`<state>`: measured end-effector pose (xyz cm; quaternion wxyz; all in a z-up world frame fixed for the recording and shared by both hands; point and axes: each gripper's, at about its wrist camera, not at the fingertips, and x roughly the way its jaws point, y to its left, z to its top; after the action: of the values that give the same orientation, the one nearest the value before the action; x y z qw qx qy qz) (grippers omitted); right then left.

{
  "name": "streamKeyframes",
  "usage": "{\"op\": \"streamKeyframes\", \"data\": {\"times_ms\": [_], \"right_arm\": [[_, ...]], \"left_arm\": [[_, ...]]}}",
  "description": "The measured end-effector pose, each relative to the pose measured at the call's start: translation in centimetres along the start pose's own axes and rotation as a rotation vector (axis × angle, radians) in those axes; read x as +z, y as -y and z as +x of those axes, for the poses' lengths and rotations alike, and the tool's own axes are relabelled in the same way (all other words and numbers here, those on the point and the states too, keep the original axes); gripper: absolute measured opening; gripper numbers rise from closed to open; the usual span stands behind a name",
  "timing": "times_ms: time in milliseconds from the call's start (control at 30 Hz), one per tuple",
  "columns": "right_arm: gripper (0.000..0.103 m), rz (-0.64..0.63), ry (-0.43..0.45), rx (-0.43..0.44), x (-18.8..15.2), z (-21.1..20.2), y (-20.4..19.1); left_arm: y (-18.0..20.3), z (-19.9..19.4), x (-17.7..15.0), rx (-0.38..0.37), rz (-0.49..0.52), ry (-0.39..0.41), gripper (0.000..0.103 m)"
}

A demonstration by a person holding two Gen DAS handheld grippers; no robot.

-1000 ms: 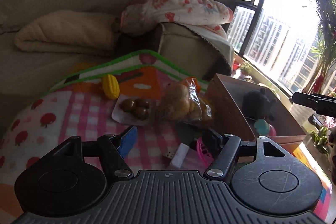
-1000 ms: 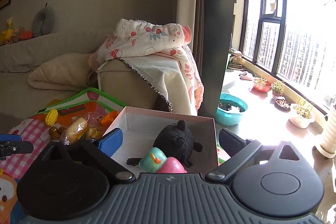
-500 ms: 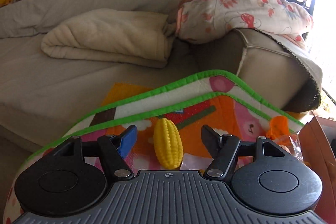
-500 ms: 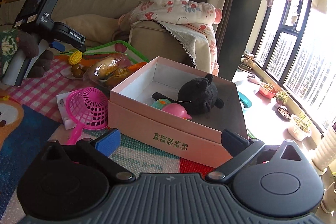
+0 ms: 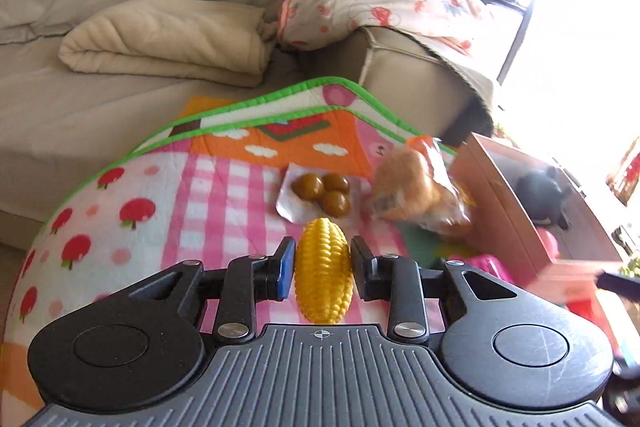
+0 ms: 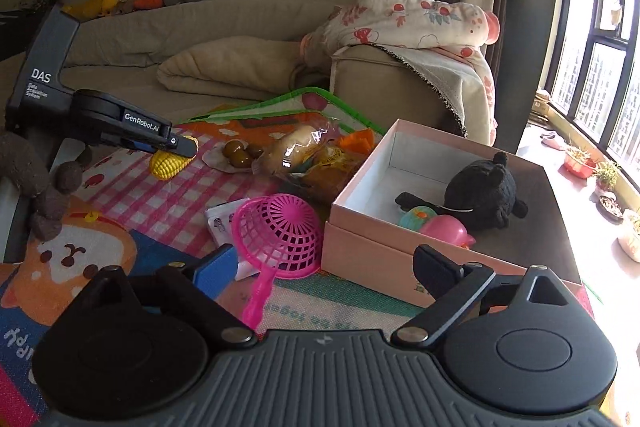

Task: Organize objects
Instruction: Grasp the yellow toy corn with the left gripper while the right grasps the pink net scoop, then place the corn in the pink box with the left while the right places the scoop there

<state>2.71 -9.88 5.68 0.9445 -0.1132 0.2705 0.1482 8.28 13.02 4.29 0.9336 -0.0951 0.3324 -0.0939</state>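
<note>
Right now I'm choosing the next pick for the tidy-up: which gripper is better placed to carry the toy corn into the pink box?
Left. The left gripper has just been closing, its pads against the toy corn. The right gripper is open and empty, hovering near the pink box.

Left gripper [image 5: 323,263] angled down, jaws just closing, pads pressed on both sides of toy corn [image 5: 323,269]. Right gripper [image 6: 324,267] angled down, jaws wide, closing slightly, nothing between.
</note>
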Motion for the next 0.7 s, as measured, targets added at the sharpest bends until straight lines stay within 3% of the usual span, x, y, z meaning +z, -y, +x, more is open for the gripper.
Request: {"op": "streamKeyframes", "data": {"times_ms": [67, 233, 333, 433, 600, 667, 700], "right_arm": [[0.083, -0.070, 0.018, -0.014, 0.9, 1.1, -1.4], [0.055, -0.167, -0.023, -0.043, 3.7, 6.4, -4.0], [0.052, -0.174, -0.065, -0.039, 4.0, 8.6, -4.6], [0.052, -0.153, -0.087, -0.006, 3.4, 8.1, -4.4], [0.052, -0.112, -0.117, 0.047, 1.1, 3.7, -3.4], [0.057, -0.088, -0.124, 0.072, 0.1, 1.7, -2.6], [0.067, -0.079, -0.115, 0.083, -0.3, 0.8, -2.2]], "left_arm": [[0.6, -1.8, -1.7, -0.026, 0.011, -0.005, 0.034], [1.4, -3.5, -4.2, -0.032, -0.006, -0.004, 0.034], [0.9, -3.5, -5.0, -0.047, -0.057, -0.032, 0.034], [0.8, -3.7, -5.3, -0.044, -0.052, -0.042, 0.034], [0.9, -3.7, -5.3, -0.068, -0.052, -0.040, 0.034], [1.0, -3.3, -5.5, -0.081, -0.059, -0.051, 0.034], [1.1, -3.1, -5.7, -0.086, -0.058, -0.058, 0.034]]}}
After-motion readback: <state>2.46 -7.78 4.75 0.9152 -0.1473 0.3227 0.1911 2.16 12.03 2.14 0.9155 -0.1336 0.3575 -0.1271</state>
